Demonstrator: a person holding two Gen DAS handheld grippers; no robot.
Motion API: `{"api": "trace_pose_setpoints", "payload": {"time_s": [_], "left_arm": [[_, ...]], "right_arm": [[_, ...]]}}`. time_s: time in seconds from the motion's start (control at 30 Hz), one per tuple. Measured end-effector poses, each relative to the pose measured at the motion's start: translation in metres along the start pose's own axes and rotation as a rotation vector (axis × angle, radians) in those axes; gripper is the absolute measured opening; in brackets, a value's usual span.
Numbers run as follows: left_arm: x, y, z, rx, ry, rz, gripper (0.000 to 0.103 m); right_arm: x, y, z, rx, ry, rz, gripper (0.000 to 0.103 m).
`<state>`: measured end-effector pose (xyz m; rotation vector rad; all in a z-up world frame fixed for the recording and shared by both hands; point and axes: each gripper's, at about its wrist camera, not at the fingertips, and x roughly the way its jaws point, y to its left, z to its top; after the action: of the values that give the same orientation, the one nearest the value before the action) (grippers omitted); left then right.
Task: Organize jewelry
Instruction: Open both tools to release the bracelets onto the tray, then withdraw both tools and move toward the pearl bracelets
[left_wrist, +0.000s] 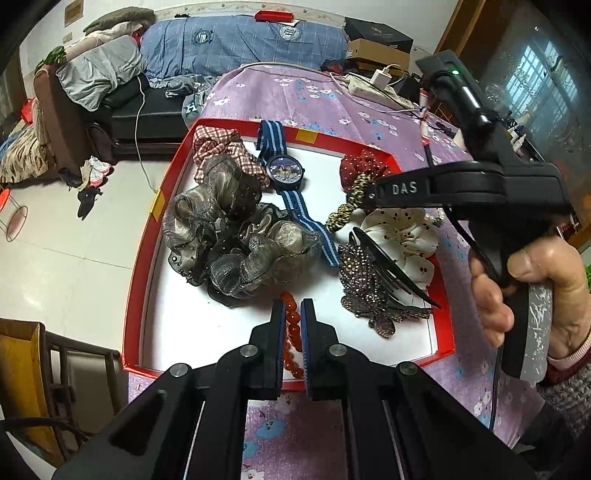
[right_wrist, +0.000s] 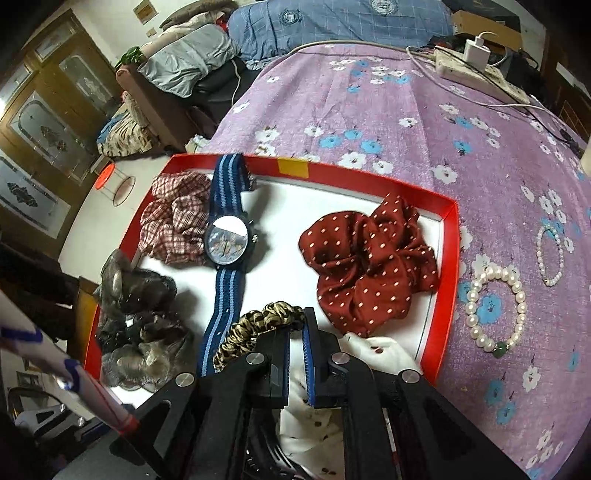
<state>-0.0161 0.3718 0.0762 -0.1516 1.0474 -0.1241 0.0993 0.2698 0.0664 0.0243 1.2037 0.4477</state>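
Note:
A red-rimmed tray (left_wrist: 140, 240) with a white floor lies on a purple flowered cloth. My left gripper (left_wrist: 293, 310) is shut on a red bead bracelet (left_wrist: 288, 356) at the tray's near edge. My right gripper (left_wrist: 371, 192) (right_wrist: 297, 321) is shut on a leopard-print hair band (left_wrist: 345, 212) (right_wrist: 255, 328), which droops from its tips over the tray. Inside the tray lie a blue-strapped watch (left_wrist: 286, 171) (right_wrist: 227, 240), grey gauze scrunchies (left_wrist: 229, 236) (right_wrist: 136, 321), a plaid scrunchie (right_wrist: 173, 221), a red dotted scrunchie (right_wrist: 369, 258), a white flower scrunchie (left_wrist: 399, 236) and a rhinestone butterfly clip (left_wrist: 369, 284).
Two pearl bracelets (right_wrist: 471, 299) (right_wrist: 541, 254) lie on the cloth right of the tray. A power strip with a charger (right_wrist: 480, 70) sits at the table's far side. A sofa heaped with clothes (left_wrist: 110, 74) stands beyond the table. A person's hand (left_wrist: 535, 288) grips the right gripper's handle.

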Motion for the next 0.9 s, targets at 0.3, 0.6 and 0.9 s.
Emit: {"api": "trace_pose_setpoints", "payload": {"time_s": [0.3,0.6,0.9], "left_arm": [[-0.018,-0.011,0.000,0.039,-0.038,0.009,0.028],[-0.037,-0.013,-0.002,0.026,-0.076,0.050,0.033],[-0.057,-0.022,-0.010,-0.008,-0.097,0.122,0.043]], "right_arm": [[-0.009,-0.005,0.001,0.012,-0.018,0.008,0.035],[-0.030,0.000,-0.012,0.007,-0.050,0.038,0.036],[-0.066,-0.018,-0.042,0.068,-0.107,0.089,0.036]]}}
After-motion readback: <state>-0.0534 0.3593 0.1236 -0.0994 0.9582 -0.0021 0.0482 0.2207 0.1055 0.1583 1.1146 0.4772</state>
